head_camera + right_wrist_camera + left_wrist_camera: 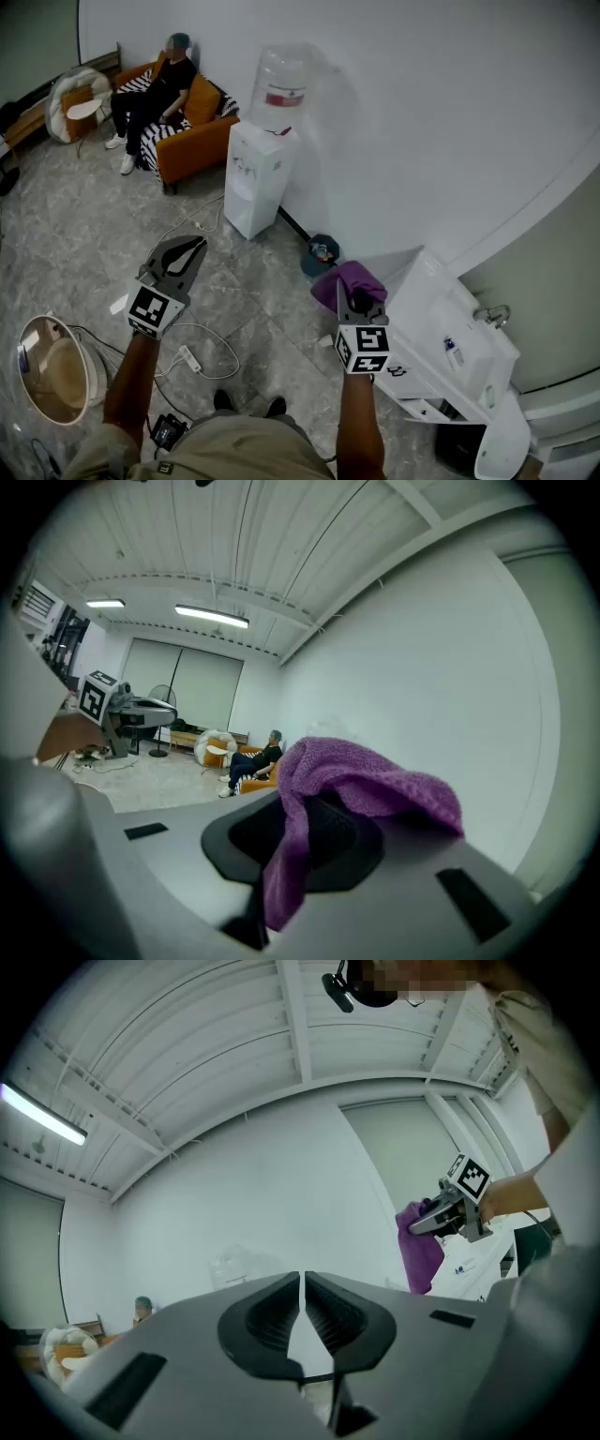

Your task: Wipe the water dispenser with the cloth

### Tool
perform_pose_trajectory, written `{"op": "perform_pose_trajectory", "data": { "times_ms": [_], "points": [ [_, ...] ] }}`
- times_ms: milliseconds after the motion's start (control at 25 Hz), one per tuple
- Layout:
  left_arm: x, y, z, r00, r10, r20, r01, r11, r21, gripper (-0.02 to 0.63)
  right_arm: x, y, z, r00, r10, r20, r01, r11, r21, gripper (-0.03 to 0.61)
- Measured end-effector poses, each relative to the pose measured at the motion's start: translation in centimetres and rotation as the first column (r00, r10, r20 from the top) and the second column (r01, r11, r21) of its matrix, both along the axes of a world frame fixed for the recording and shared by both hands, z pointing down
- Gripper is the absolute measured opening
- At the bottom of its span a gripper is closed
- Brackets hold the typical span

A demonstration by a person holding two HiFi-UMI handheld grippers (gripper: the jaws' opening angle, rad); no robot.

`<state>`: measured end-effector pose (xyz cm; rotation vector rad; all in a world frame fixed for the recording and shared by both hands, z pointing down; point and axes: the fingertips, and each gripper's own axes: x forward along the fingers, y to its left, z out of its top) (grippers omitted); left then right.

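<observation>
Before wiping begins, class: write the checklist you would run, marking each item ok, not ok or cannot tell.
1. Grip: ok, right gripper shut on the purple cloth.
2. Spare tool: ok, left gripper jaws together, empty.
3. Target in sight: ok, water dispenser against the wall ahead.
4. Contact: not ok, purple cloth and water dispenser well apart.
5. Path: not ok, cables and a power strip on the floor.
6. Dampness: cannot tell.

1. No word or number is legible anywhere.
2. Bottle point(281, 89) atop the water dispenser point(253, 178), twelve o'clock: red label, print too small.
3. Cubes on left gripper point(192, 246) and right gripper point(352, 292): black-and-white square patterns, no letters.
4. White cabinet point(427, 291), four o'clock: small dark marks, unreadable.
</observation>
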<state>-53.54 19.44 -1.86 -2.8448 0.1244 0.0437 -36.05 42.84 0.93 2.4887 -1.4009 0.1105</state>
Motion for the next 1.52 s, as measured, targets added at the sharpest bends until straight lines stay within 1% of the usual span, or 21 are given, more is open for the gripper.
{"op": "perform_pose_trajectory", "data": {
  "times_ms": [160, 400, 640, 760, 1040, 1320, 1520],
  "points": [
    [-0.5, -0.5, 0.2, 1.000, 0.018, -0.007, -0.018, 1.000, 0.016, 0.034, -0.7, -0.5, 0.2, 1.000, 0.009, -0.002, -0.009, 1.000, 0.004, 0.052],
    [-0.6, -1.3, 0.4, 0.999, 0.038, -0.006, -0.038, 0.999, 0.015, 0.034, -1.0, -1.0, -0.1, 0.999, 0.033, -0.003, -0.033, 0.999, 0.014, 0.052],
    [1.3, -1.5, 1.3, 0.999, 0.041, 0.012, -0.041, 0.999, -0.009, 0.034, 0.9, -1.7, 0.1, 0.999, 0.035, 0.039, -0.036, 0.999, 0.041, 0.055],
    [2.9, -1.9, 1.9, 0.999, 0.029, 0.025, -0.029, 1.000, -0.004, 0.034, 2.9, -2.4, 0.7, 0.999, 0.021, 0.046, -0.023, 0.998, 0.051, 0.055],
    [7.2, -3.0, 2.9, 0.995, -0.049, 0.082, 0.049, 0.999, 0.002, 0.034, 9.5, -4.2, 1.8, 0.997, -0.033, 0.076, 0.027, 0.997, 0.079, 0.055],
    [13.2, -2.5, 2.4, 0.989, -0.116, 0.088, 0.114, 0.993, 0.025, 0.034, 17.0, -6.4, 2.6, 0.988, -0.122, 0.095, 0.114, 0.990, 0.087, 0.055],
    [16.5, -2.9, 3.4, 0.980, -0.171, 0.105, 0.170, 0.985, 0.023, 0.034, 21.8, -8.0, 3.2, 0.980, -0.173, 0.102, 0.164, 0.982, 0.089, 0.056]
  ]
}}
